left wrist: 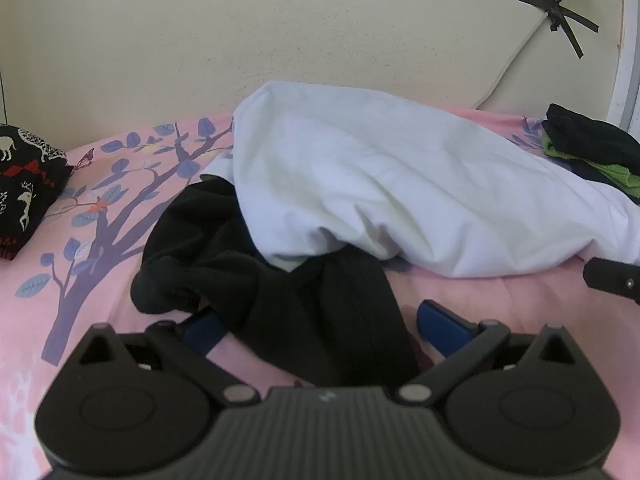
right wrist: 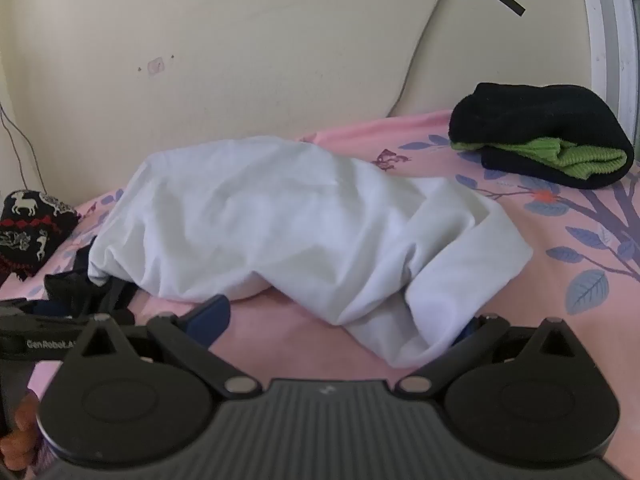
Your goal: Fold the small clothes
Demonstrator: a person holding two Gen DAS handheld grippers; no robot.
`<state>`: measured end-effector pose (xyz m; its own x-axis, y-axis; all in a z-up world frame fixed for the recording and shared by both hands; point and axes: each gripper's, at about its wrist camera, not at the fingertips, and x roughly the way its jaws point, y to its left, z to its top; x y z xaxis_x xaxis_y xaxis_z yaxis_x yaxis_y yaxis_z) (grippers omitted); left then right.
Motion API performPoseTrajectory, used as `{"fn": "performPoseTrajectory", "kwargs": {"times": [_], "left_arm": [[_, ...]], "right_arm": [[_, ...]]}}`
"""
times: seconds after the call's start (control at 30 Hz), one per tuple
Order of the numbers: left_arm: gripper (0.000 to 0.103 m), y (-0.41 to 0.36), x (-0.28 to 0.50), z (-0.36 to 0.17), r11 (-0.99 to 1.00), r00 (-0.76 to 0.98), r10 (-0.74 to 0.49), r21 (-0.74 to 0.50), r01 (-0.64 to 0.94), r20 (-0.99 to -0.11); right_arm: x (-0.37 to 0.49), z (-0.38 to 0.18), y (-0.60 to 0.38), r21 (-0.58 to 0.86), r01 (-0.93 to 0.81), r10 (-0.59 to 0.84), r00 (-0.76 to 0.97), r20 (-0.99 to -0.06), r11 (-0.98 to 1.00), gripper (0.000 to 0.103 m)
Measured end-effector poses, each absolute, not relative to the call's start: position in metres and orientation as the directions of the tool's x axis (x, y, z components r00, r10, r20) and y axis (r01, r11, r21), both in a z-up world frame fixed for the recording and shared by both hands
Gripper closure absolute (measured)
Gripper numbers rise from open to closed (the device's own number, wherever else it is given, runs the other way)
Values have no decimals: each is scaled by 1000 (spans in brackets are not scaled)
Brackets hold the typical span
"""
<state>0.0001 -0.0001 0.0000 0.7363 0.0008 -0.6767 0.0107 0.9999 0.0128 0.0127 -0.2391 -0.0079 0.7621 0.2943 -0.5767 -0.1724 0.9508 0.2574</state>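
Two folded bundles already rest on the pink tree-print bedsheet (right wrist: pixel 280 340): a black-and-green knit stack (right wrist: pixel 544 140) far right and a black reindeer-pattern knit (left wrist: pixel 24 176) far left. Mid-bed, a crumpled white cotton garment (right wrist: pixel 280 220) overlaps a rumpled black garment (left wrist: pixel 248 264), both unfolded. The left claw (left wrist: pixel 320 328) gapes around black cloth; the right claw (right wrist: pixel 340 320) gapes at the white hem.

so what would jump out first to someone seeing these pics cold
The big crumpled white garment heaped mid-bed on the pink tree-print sheet. Next, the black garment poking from under its left edge, lying between the left gripper's open jaws. A folded black-and-green knit sits far right.
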Motion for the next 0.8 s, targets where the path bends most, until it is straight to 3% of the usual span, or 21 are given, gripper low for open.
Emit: {"fn": "performPoseTrajectory", "kwargs": {"times": [0.27, 0.33, 0.4, 0.5, 0.57, 0.67, 0.8], "left_arm": [[0, 2, -10, 2, 999, 743, -10, 23, 33, -669], [9, 13, -22, 7, 1000, 778, -21, -1, 27, -628], [10, 27, -37, 12, 999, 813, -35, -48, 9, -581], [12, 53, -49, 16, 994, 836, 8, -85, -65, -549], [16, 65, -51, 18, 988, 838, 11, -124, -94, -546], [34, 82, -46, 14, 975, 816, -3, -184, -126, -578], [38, 92, -38, 15, 976, 781, 5, -168, -141, -624]], "right_arm": [[10, -7, -252, 339, -150, 327, 764, -557, 929, 6], [6, -8, -256, 353, -154, 336, 769, -544, 923, 7], [-11, -2, -253, 328, -200, 351, 788, -506, 923, 30], [-21, 7, -242, 215, -255, 330, 808, -489, 943, 46], [-15, 12, -237, 207, -300, 364, 792, -491, 931, 47], [-10, 18, -221, 158, -329, 363, 782, -506, 931, 46], [-20, 33, -210, 103, -376, 380, 809, -449, 921, 28]]}}
